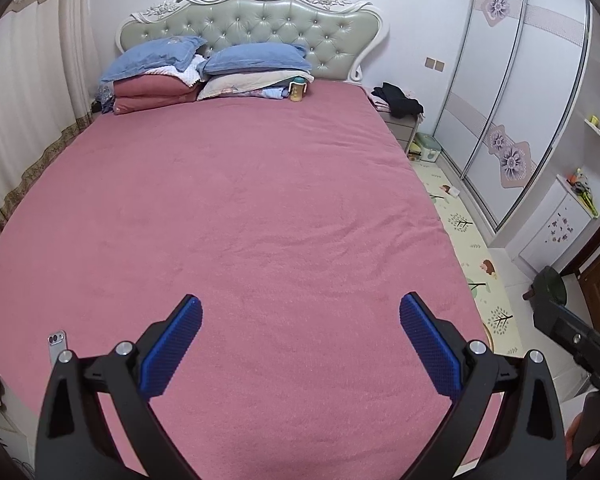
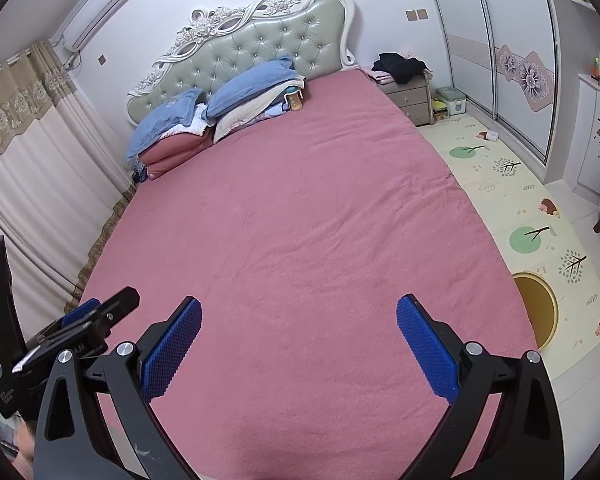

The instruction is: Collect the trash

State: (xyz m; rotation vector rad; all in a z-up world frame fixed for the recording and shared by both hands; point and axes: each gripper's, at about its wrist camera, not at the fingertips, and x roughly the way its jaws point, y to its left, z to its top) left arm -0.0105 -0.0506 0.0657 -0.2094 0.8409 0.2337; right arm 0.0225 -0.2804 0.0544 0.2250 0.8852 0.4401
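My left gripper (image 1: 300,308) is open and empty above the foot of a bed with a pink cover (image 1: 240,208). My right gripper (image 2: 298,308) is open and empty over the same pink cover (image 2: 300,200). A round yellow-rimmed bin (image 2: 538,312) stands on the floor mat by the bed's right side, to the right of my right gripper. A small yellow bottle (image 1: 297,90) stands by the pillows at the head of the bed; it also shows in the right wrist view (image 2: 295,99). I see no loose trash on the cover.
Blue pillows (image 1: 256,59) and folded bedding lie at the headboard. A phone (image 1: 57,344) lies at the bed's near left corner. A nightstand (image 2: 410,94) with dark clothes, a patterned floor mat (image 2: 540,208), a wardrobe (image 1: 520,92) and curtains (image 1: 16,120) surround the bed.
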